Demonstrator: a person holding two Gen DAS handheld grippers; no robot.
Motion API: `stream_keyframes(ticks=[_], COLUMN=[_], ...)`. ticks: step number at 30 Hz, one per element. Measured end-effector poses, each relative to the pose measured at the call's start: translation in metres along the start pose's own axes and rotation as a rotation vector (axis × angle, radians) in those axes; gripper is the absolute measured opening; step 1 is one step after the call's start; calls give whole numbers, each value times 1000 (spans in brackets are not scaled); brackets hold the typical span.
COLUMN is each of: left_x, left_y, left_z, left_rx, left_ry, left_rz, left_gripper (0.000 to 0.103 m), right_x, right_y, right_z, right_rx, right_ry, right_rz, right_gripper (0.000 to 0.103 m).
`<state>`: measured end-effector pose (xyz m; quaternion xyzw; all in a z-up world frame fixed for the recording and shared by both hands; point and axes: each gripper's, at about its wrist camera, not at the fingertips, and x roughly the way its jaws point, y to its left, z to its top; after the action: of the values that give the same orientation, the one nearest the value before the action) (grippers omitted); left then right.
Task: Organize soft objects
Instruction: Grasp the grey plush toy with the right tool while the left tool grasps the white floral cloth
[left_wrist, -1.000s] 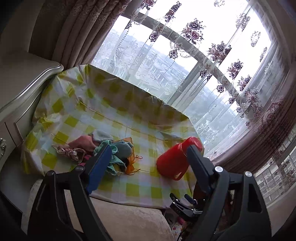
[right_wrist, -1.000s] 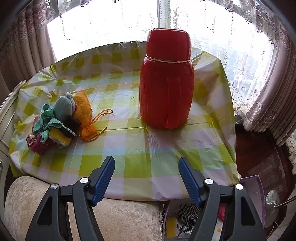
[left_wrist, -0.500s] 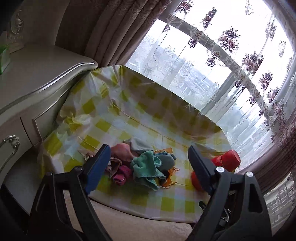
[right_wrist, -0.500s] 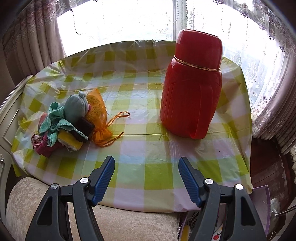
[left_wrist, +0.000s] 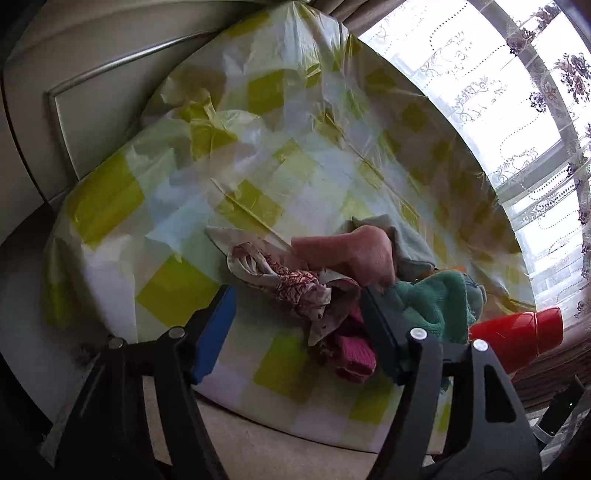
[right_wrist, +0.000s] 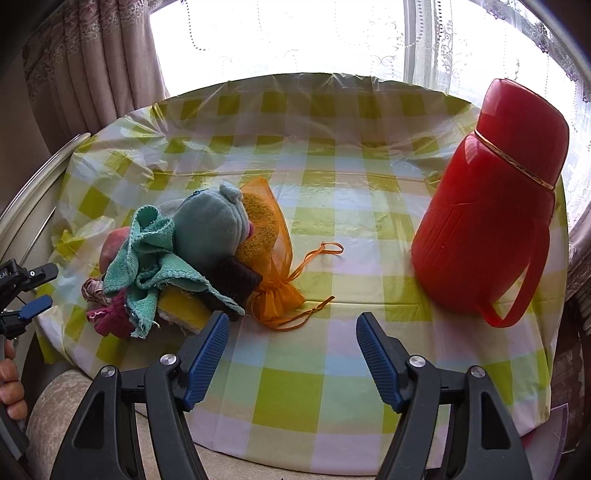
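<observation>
- Your checked tablecloth fills mid-frame.
- Red flask stands upright at right.
- Pile of soft items sits centre-left; orange mesh pouch touches its right side.
- Your left gripper: jaws have just been closing, patterned cloth between them, unpinched.
- Your right gripper: jaws spread, empty, lower centre.

A glossy, wrinkled plastic cover lies on the surface, the red jug is smooth shiny plastic, the green towel rough terry cloth, the orange pouch sheer mesh.
</observation>
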<state>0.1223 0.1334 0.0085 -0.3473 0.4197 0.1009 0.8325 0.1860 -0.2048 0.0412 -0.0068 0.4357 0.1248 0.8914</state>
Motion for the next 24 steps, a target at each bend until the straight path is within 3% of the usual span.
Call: stream_keyframes(ticks=[5, 12, 18, 24], left_x=[37, 59, 63, 63], left_y=[9, 9, 11, 7], left_z=[1, 1, 0, -3], left_rx=[-54, -59, -55, -30], left_ry=[78, 91, 107, 104], left_rz=[-12, -33, -89, -108], left_gripper=[69, 64, 43, 30], right_x=[14, 42, 62, 78], right_y=[12, 22, 26, 35], right_z=[17, 38, 52, 61], right_rx=[17, 30, 27, -5], right_ry=[-23, -32, -39, -37], right_rz=[21, 48, 125, 181], right_gripper=[75, 76, 76, 76])
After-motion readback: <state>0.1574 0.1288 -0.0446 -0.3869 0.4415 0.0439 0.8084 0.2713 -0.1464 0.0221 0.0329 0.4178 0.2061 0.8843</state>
